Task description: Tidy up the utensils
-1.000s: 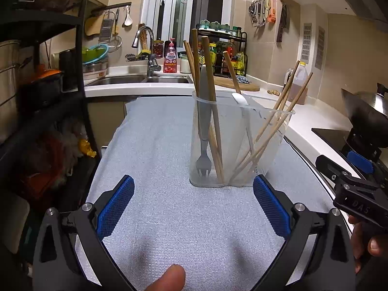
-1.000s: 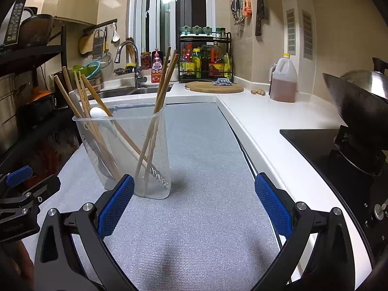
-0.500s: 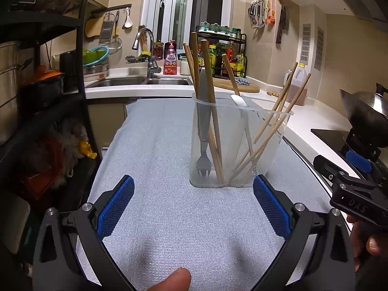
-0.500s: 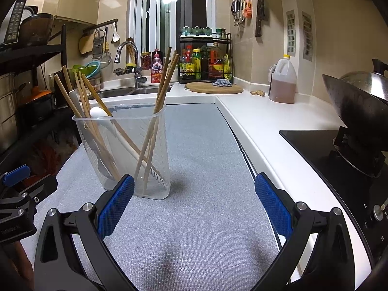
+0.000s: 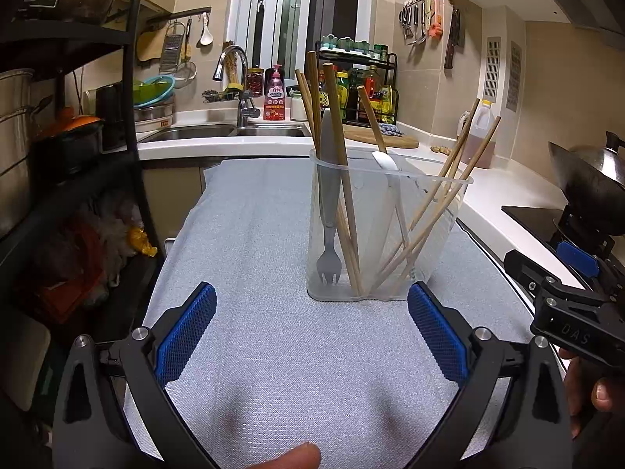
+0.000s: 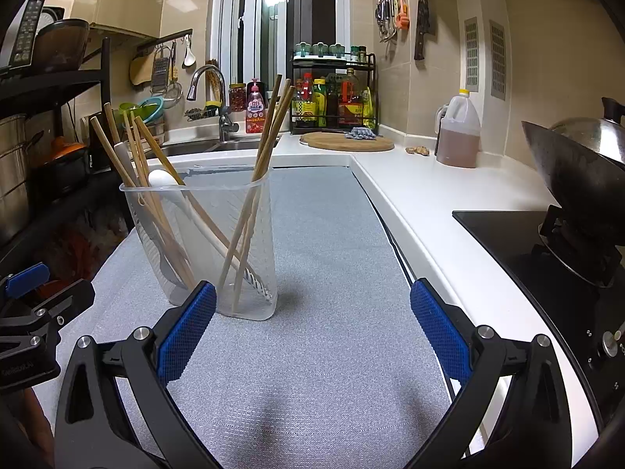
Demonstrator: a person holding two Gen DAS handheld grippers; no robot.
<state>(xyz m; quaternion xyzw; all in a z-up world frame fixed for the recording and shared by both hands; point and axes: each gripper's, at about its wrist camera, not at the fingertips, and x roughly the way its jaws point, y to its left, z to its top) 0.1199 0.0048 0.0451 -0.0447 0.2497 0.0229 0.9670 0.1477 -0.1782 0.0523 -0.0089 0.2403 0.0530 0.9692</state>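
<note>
Utensils [image 5: 351, 211] all in holder [image 5: 384, 230] | both grippers [image 5: 312, 336] [image 6: 312, 332] jaws wide, empty | sorting looks done; next: pull away from table [image 5: 273, 351]

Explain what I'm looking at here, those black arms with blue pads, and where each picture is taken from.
Those are two hand-held grippers, not a robot; a person carries one in each hand. Each has a camera looking forward along its fingers, so one picture is from the left gripper and the other from the right gripper. The blue pads are the fingertips. Both stand wide open and hold nothing. On the grey mat stands a clear holder with wooden chopsticks, a grey fork and a white spoon inside. Each gripper also shows at the edge of the other's picture.
</note>
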